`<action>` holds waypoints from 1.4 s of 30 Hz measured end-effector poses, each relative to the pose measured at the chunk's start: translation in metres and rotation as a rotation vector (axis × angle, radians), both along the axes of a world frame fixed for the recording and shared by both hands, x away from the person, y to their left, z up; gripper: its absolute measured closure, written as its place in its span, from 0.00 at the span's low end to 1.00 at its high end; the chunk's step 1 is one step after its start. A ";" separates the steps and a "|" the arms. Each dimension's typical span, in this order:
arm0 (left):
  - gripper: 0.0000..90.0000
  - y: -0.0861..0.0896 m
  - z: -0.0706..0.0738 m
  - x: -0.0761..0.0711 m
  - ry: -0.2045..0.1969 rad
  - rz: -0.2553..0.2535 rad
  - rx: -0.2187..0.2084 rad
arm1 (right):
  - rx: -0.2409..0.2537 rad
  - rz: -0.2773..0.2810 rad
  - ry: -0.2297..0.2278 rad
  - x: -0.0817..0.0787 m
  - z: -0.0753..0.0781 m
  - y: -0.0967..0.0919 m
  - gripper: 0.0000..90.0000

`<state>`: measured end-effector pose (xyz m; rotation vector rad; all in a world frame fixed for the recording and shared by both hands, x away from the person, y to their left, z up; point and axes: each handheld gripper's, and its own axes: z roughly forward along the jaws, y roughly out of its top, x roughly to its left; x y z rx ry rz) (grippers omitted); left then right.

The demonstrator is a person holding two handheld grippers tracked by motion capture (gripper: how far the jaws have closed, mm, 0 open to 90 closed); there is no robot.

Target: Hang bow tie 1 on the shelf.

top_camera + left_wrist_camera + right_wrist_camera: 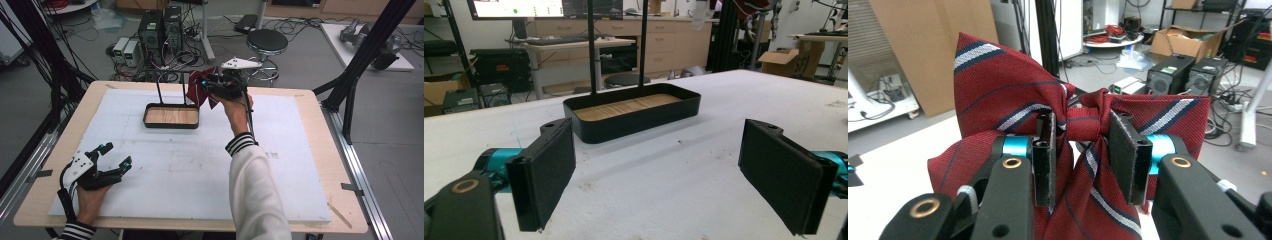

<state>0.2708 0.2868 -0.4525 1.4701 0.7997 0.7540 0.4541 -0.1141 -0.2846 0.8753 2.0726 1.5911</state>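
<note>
Right gripper [207, 86] raised beside tray [171, 123], clamping red bow tie [1068, 135]; left gripper [116, 155] low, jaws apart.

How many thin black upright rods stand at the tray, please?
2: both rise side by side from the far edge of the tray, one left, the other right.

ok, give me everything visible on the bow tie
The bow tie is dark red woven fabric with navy and white diagonal stripes, tied in a centre knot with two spread wings and two tails hanging below. The right gripper has its black fingers closed on either side of the knot. In the high view it hangs in the air just right of the black tray, beside its upright posts.
</note>
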 end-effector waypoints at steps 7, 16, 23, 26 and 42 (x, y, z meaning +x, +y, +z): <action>0.17 0.000 0.000 0.000 0.001 -0.001 -0.002 | 0.001 -0.008 0.014 0.007 -0.002 0.006 0.74; 0.17 0.000 0.000 0.000 0.002 -0.001 -0.006 | 0.006 -0.025 0.023 0.015 -0.007 0.008 0.73; 0.17 0.001 0.000 0.000 0.002 0.000 -0.004 | -0.012 -0.044 0.021 0.023 -0.007 0.011 0.73; 0.17 0.000 0.000 0.000 0.002 0.000 -0.006 | -0.028 -0.053 0.008 0.026 -0.005 0.012 0.73; 0.17 0.000 0.000 0.000 0.000 -0.001 -0.006 | -0.087 -0.137 0.045 0.038 -0.015 -0.005 0.73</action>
